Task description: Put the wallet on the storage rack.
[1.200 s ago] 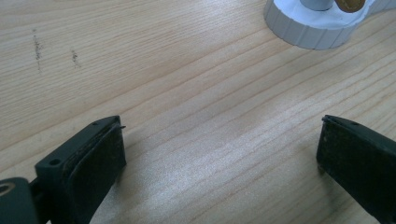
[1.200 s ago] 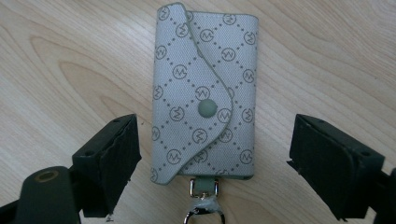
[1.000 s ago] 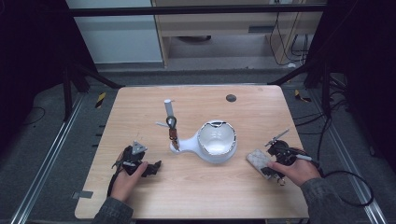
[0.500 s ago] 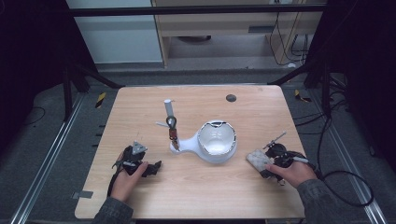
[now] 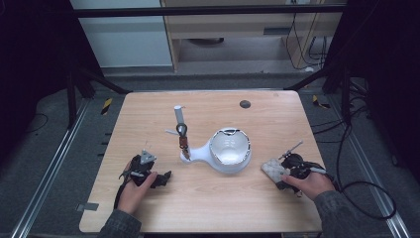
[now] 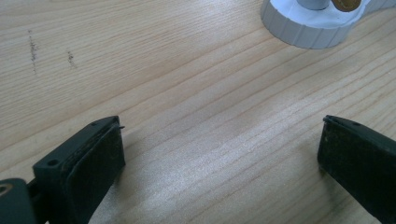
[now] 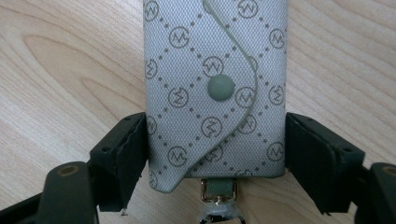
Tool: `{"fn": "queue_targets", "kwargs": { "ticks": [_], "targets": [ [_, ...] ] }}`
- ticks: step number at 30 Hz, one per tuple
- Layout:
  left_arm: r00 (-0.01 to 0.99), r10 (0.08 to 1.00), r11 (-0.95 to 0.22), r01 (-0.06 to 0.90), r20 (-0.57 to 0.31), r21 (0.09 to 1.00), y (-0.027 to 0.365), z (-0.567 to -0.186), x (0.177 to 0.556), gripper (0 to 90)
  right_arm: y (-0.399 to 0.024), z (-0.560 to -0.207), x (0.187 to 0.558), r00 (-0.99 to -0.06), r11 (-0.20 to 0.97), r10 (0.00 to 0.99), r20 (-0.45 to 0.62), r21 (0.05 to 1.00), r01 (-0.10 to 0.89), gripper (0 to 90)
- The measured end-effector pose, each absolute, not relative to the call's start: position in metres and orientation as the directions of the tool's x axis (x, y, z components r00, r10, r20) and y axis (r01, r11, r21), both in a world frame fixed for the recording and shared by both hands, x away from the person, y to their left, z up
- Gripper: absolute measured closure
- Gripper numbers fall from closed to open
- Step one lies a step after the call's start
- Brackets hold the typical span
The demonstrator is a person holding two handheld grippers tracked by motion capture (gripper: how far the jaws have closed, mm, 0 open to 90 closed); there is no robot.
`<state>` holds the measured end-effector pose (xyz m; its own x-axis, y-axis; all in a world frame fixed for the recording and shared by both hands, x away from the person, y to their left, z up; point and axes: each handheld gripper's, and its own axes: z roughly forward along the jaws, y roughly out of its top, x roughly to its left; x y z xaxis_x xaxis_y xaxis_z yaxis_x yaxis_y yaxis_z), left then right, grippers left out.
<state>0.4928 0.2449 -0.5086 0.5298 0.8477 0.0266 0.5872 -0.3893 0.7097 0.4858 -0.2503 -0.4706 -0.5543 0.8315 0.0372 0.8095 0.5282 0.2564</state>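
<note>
A grey key case (image 7: 215, 70) with a printed monogram pattern and a snap button lies flat on the wooden table (image 5: 208, 198). It sits near the right front edge, as the key case (image 5: 271, 168) shows from above. My right gripper (image 7: 215, 154) is shut on it, with one jaw pressed against each long side. A metal clasp pokes out of the case's near end. My left gripper (image 5: 163, 177) rests at the front left, jaws pointing right. In its own view the left gripper (image 6: 219, 158) stands wide open over bare wood.
A white bowl-shaped stand (image 5: 229, 150) occupies the table's middle, and its base (image 6: 308, 23) is ahead of the left gripper. A brown piece (image 5: 184, 144), a dark ring (image 5: 182, 130) and a white cylinder (image 5: 178, 114) rise to its left. A dark disc (image 5: 244, 104) lies far back.
The right hand has shifted very slightly at the key case. The case, the stand and the left gripper stay where they were.
</note>
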Motion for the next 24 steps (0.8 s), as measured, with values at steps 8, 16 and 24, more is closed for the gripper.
{"fn": "queue_targets", "kwargs": {
  "ticks": [8, 16, 24],
  "targets": [
    [0.531, 0.847, -0.390, 0.587, 0.027, 0.709, 0.245, -0.509, 0.493, 0.0, -0.249, -0.472, 0.486, -0.554, 0.529, 0.832, 0.034, 0.253, 0.810, 26.0],
    [0.531, 0.847, -0.391, 0.587, 0.027, 0.709, 0.245, -0.509, 0.493, 0.0, -0.248, -0.469, 0.486, -0.582, 0.560, 0.813, 0.012, 0.253, 0.789, 29.6],
    [0.531, 0.847, -0.390, 0.587, 0.026, 0.709, 0.245, -0.509, 0.493, 0.0, -0.248, -0.459, 0.483, -0.624, 0.605, 0.781, -0.019, 0.271, 0.749, 30.7]
  ]
}}
